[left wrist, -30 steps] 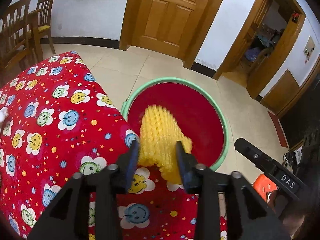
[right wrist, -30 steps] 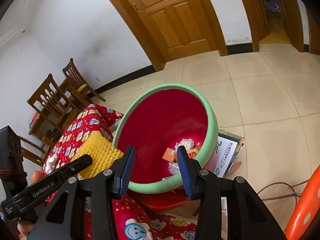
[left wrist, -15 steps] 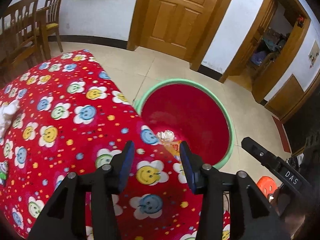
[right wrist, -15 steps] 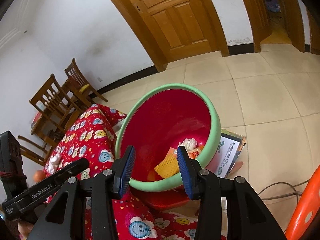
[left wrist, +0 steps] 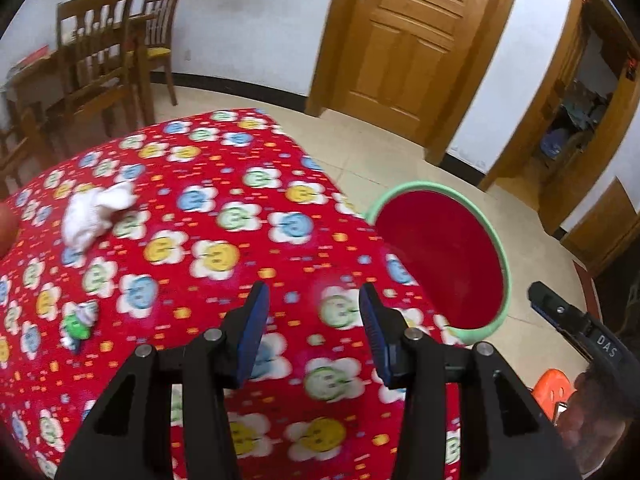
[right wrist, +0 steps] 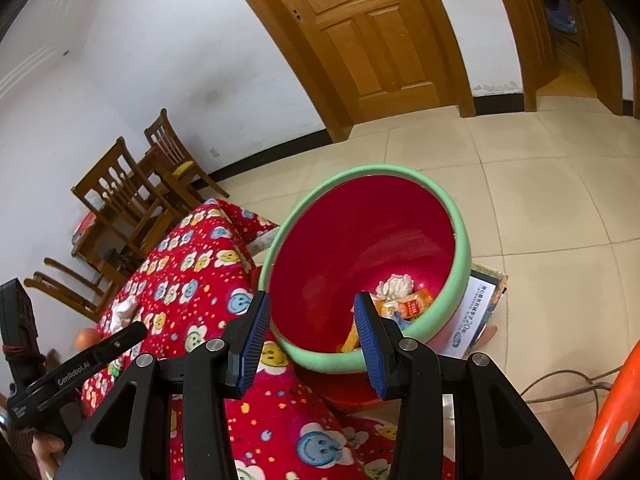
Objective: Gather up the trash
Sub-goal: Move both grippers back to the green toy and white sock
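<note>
Trash is lying in two places: some is sitting in the bin, including a tissue wad and orange wrappers, while a white tissue and a small green wrapper are resting on the red cloth, well apart from each other. Both tools are empty. The left gripper is hovering over bare cloth with its jaws apart and nothing between them; the right gripper is hanging above the bin's near rim, jaws likewise apart.

Judging from this, the risks are mostly in the next pickup. The tissue is looking soft and loose, so pads closing on it may be pinching cloth too and dragging the covering. The green wrapper is looking small and flat, so the jaws may be sliding over it or nudging it toward the cloth's edge. The bin is standing just beside the table, so a release too near the rim may be dropping trash onto the floor.
</note>
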Tool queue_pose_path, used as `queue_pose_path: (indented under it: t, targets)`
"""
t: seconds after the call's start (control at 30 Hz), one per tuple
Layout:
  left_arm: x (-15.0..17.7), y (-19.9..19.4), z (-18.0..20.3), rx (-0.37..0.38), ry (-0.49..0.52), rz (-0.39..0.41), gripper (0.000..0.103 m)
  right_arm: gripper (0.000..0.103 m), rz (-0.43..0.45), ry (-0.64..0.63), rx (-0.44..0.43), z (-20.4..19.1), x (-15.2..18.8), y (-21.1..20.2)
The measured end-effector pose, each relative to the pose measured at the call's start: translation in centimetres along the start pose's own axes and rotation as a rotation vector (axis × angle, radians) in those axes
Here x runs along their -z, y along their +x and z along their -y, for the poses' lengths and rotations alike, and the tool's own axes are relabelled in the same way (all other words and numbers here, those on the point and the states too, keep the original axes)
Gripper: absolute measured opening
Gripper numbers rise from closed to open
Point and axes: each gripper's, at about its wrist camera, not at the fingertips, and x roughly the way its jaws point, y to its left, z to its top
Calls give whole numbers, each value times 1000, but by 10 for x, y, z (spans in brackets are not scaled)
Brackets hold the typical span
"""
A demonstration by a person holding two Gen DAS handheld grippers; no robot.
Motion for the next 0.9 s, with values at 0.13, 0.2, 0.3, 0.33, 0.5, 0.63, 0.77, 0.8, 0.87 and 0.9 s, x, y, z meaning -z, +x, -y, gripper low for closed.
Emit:
queue_pose_path:
  t: [0.13,0.2,0.3,0.33,0.5,0.63,0.77,0.8,0.87,0.9]
  targets:
    - [4,-7,-22,-28,-34,6,46,44,-3,-12,-8,-9,2,0]
    - [6,-11,-34,-56,-48,7,47,44,-4,-20,-12,-13,4,1]
    - [9,-17,-50,-83,-69,11,47,44,-11,-31,-22,-20,6,2]
    - [10,-19,-55,-91,-75,13,47,44,-13,-34,-25,-22,7,2]
    - [14,-26,-85,-149,-107,18,47,44,-20,-52,-34,-33,10,3]
    - [17,-27,-106,-194,-150,7,47,45,-25,-61,-37,-39,11,5]
    - [21,-23,-120,-231,-166,-6,47,45,-35,-69,-46,-45,14,8]
    - [22,-20,-124,-248,-164,-12,47,45,-38,-73,-47,-47,15,9]
    - [23,-17,-129,-272,-165,-18,47,45,-43,-80,-48,-50,15,10]
    - [24,-15,-131,-281,-167,-22,47,45,-45,-83,-48,-51,16,10]
